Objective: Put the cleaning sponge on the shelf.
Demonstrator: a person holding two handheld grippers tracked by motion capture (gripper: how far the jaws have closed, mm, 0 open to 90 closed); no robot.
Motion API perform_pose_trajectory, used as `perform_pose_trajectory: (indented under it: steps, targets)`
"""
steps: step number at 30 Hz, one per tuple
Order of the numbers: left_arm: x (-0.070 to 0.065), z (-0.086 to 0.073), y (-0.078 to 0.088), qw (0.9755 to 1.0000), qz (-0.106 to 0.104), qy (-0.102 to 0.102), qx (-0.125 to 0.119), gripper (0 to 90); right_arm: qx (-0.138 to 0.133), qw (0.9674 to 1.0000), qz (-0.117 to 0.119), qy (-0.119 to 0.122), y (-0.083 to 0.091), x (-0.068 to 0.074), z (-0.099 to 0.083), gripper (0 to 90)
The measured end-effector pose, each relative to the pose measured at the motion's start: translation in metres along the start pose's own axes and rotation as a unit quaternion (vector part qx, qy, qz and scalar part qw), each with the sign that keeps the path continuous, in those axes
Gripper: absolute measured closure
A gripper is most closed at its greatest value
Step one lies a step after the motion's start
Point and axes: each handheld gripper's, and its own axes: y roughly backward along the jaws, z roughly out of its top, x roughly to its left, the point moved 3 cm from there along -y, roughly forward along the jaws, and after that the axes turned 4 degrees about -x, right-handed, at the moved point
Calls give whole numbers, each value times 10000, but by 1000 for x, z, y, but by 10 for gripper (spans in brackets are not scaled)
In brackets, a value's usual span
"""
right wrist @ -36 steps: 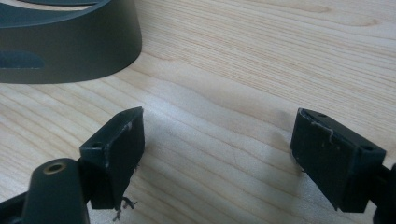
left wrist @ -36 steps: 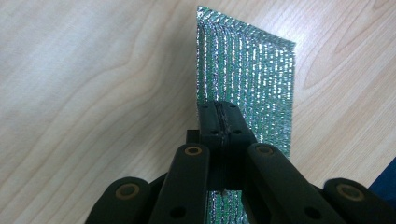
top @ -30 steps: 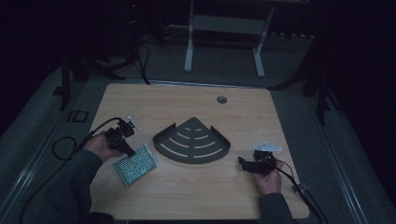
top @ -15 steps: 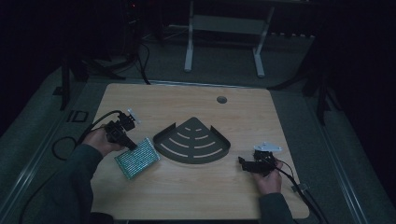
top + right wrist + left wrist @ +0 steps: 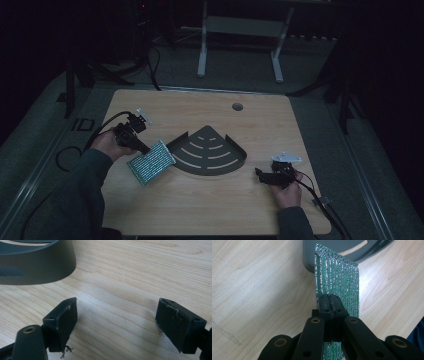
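A flat green glittery scrub pad [image 5: 151,162] [image 5: 337,282] hangs tilted just above the table, left of the dark grey quarter-round corner shelf [image 5: 207,151] [image 5: 347,250]. My left gripper [image 5: 141,147] [image 5: 329,302] is shut on the pad's near edge, and the pad's far end reaches the shelf's left corner. My right gripper [image 5: 260,173] [image 5: 116,322] rests low on the wood to the right of the shelf [image 5: 35,262], jaws wide open with nothing between them.
The light wooden table [image 5: 200,210] has a round cable hole [image 5: 237,106] at the back. Cables trail from both grippers off the table's sides. A white desk frame [image 5: 240,35] stands on the dark floor beyond.
My left hand has lifted the green pad a little and carried it toward the shelf's left corner. The right hand has stayed put.
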Motion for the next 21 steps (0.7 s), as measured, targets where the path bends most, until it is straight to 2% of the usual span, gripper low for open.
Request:
perform_pose_trajectory:
  steps: [6,10,21]
  targets:
    - [-2,7,0,9999,104,-60,-38,900,1,10000,1,0,0,0,0,174]
    - [0,12,-1,9998,169,-29,-41,900,1,10000,0,-2,0,0,0,174]
    - [-2,29,-5,9997,194,-57,-136,900,3,10000,5,2,0,0,0,174]
